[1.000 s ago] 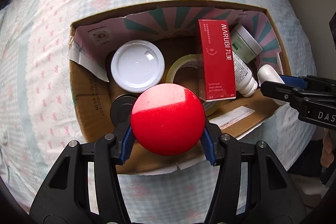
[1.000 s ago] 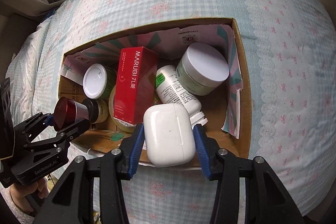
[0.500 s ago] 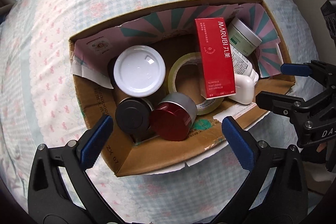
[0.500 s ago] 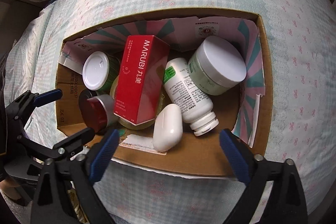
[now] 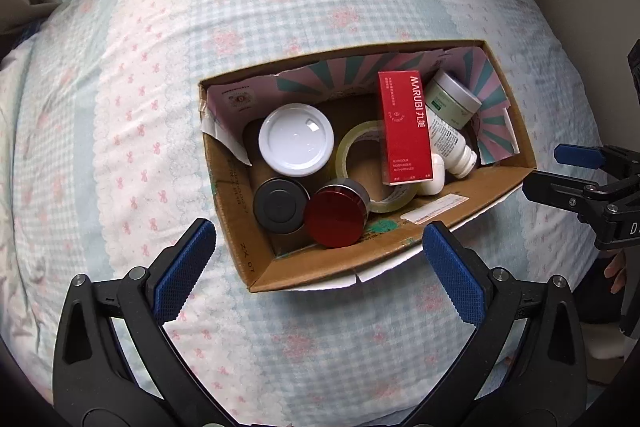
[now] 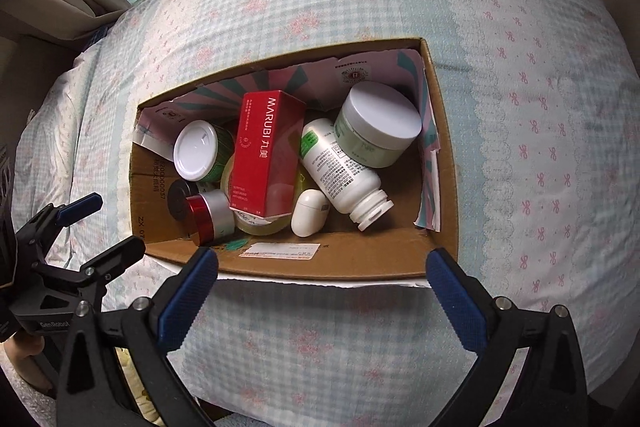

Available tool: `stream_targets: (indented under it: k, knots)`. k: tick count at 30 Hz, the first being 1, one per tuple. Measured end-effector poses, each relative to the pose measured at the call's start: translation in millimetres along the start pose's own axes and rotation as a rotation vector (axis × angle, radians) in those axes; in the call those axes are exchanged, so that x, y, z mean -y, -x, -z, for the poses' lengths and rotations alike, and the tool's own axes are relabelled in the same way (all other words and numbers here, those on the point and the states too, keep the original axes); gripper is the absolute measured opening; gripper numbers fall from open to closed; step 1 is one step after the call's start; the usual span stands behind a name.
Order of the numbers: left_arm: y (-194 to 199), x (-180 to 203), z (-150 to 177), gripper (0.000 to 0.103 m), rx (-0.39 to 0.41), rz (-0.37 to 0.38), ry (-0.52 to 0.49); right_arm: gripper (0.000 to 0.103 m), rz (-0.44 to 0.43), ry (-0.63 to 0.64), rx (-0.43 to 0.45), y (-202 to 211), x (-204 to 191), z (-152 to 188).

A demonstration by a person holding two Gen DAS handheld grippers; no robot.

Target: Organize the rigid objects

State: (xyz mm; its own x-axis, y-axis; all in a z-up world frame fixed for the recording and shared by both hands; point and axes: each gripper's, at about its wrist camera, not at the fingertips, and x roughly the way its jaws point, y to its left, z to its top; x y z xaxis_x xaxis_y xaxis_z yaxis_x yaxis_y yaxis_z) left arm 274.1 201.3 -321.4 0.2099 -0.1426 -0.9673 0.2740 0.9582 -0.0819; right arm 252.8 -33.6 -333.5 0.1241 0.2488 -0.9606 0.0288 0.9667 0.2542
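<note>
**Both drops made, box filling up**

Since a second ago, both of your loads have left the jaws: the red-lidded jar (image 5: 337, 215) that you were clamping in the left gripper (image 5: 318, 259) is now lying on its side in the cardboard box (image 5: 460, 223), and the white earbud case (image 6: 309, 213) from the right gripper (image 6: 322, 287) is resting on the box floor. Both sets of jaws have just been opening, and now they are standing wide with nothing between them. You are also sitting higher over the box than before, so more of the checked bedcover (image 5: 280, 7) is showing around it.

Looking at what is stowed: the red jar is touching the dark-lidded jar (image 5: 280, 205) at the near left corner, with the white-lidded jar (image 5: 296, 139) just behind them. The tape roll (image 5: 360, 147) is lying in the middle, and the red carton (image 5: 404, 127) is leaning across it. The earbud case is tucked at the carton's foot, just beside the neck of the white bottle (image 6: 340, 171), which is lying on its side. The pale green cream jar (image 6: 376, 125) is tilting against the far right wall.

Judging from these views, you are looking close to done. No loose object is showing on the bedcover in either camera, though anything outside these views cannot be ruled out. What may be left is tidying, since several items are lying tipped over.
</note>
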Motion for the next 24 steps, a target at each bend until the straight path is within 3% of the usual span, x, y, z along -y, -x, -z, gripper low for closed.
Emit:
stream_targets:
  k: [8, 13, 18, 24]
  knots:
    - [95.2, 19.2, -2.7, 0.103, 0.168, 0.008, 0.017, 0.103, -0.004, 0.043, 0.087, 88.9, -19.9, 20.5]
    - [192.3, 41.7, -7.7, 0.103, 0.352, 0.024, 0.049, 0.103, 0.049, 0.064, 0.257, 184.5, -29.9, 30.0]
    - [293.8, 76.1, 4.4, 0.103, 0.577, -0.024, 0.058, 0.103, 0.121, 0.087, 0.476, 284.5, -37.1, 45.7]
    - [363.1, 120.4, 36.7, 0.103, 0.766, -0.079, 0.109, 0.103, 0.172, 0.149, 0.681, 365.9, -35.8, 81.6]
